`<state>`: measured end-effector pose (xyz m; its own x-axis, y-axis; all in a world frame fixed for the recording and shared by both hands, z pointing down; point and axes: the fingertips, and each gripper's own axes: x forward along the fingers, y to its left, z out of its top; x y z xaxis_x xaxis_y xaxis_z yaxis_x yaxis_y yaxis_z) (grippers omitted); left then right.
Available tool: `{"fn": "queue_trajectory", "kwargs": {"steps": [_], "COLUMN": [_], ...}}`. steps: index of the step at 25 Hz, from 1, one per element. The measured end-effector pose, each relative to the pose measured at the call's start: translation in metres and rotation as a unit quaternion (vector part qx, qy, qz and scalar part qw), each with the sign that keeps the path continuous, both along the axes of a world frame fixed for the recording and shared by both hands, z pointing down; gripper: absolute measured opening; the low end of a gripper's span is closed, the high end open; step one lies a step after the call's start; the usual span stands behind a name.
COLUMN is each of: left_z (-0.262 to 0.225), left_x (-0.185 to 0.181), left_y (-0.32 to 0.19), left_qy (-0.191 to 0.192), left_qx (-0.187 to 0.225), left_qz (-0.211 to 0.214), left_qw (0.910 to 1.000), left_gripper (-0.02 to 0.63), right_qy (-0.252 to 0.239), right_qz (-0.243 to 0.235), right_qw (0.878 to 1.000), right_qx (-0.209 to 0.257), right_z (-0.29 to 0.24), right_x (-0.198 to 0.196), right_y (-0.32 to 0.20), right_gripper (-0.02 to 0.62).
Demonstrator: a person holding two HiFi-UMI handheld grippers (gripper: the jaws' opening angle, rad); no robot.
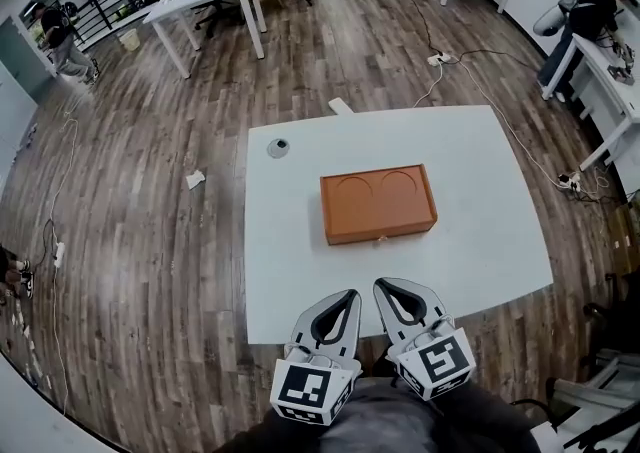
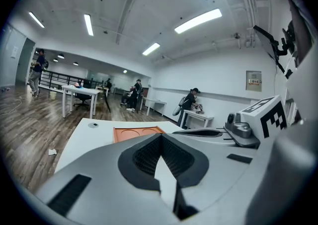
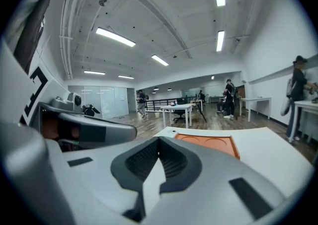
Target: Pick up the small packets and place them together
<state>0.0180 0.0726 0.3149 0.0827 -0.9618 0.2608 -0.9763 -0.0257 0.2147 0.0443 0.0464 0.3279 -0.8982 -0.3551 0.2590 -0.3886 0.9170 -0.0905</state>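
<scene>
1. Left gripper (image 1: 349, 298): jaws together, nothing between them. It is held over the near edge of the white table (image 1: 480, 201).
2. Right gripper (image 1: 386, 288): jaws together and empty, just beside the left gripper.
3. Orange box (image 1: 378, 203): lies mid-table, ahead of both grippers and apart from them. Its top has two round recesses.
4. Packets: cannot be made out in any view.
</scene>
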Motion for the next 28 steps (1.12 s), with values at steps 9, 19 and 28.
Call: {"fn": "queue_trajectory", "kwargs": {"steps": [9, 19, 28], "left_z": [-0.001, 0.016, 0.030], "left_x": [0.002, 0.000, -0.006], "left_y": [-0.031, -0.058, -0.097], "left_qy": [-0.003, -0.007, -0.011], "left_qx": [-0.009, -0.046, -0.076], "left_qz": [0.028, 0.032, 0.022], "left_qw": [0.9996, 0.9984, 0.9968], "left_gripper": [0.000, 0.000, 0.000], "right_qy": [-0.010, -0.009, -0.011], "right_qz": [0.036, 0.042, 0.038], "right_qw": [0.999, 0.999, 0.998], "right_qx": [0.011, -0.018, -0.045], "right_z": [-0.013, 0.004, 0.022], "right_x": [0.004, 0.003, 0.001], "right_y": [-0.041, -0.072, -0.112], "right_gripper": [0.005, 0.005, 0.005]}}
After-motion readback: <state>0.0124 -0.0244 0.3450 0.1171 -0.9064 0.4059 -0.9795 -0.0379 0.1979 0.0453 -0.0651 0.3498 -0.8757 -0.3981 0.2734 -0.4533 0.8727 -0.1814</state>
